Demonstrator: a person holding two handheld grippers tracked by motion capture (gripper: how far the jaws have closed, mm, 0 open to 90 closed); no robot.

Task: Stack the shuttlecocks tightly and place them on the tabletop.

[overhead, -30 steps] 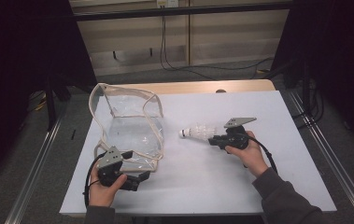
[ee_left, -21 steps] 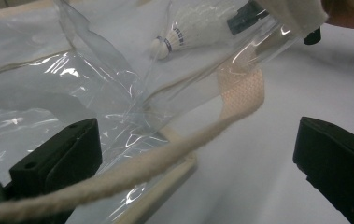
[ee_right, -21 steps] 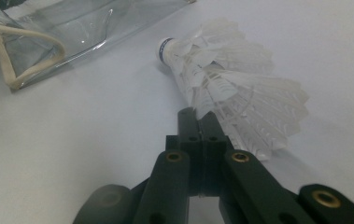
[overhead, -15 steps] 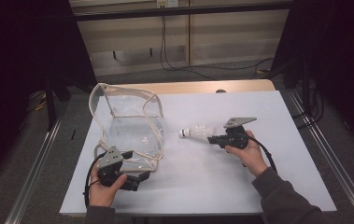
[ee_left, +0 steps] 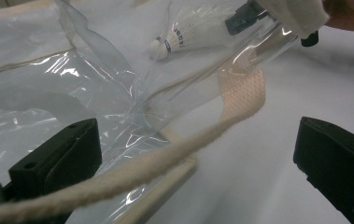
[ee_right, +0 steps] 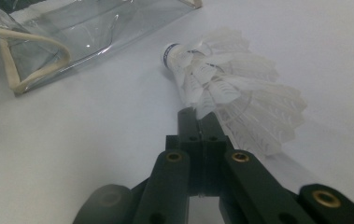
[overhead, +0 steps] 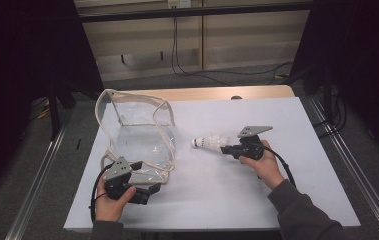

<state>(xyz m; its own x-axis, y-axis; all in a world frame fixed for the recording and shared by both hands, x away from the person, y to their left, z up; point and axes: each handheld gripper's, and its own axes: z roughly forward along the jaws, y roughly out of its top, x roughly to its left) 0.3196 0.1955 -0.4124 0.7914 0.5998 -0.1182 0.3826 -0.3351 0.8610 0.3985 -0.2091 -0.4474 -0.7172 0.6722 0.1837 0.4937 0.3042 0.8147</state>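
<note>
Much bare table (overhead: 297,130) surrounds the right gripper (overhead: 225,148) clamping the shuttlecock (overhead: 209,142).

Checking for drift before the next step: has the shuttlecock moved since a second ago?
No. The shuttlecock lies equally far right of the clear bag.

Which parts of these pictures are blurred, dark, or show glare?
High view: surroundings dark, white table evenly lit. Left gripper view: the near rope handle is out of focus, and glare streaks cross the clear plastic bag. Right gripper view: the shuttlecock feathers are overexposed, and the near jaws are soft.
</note>
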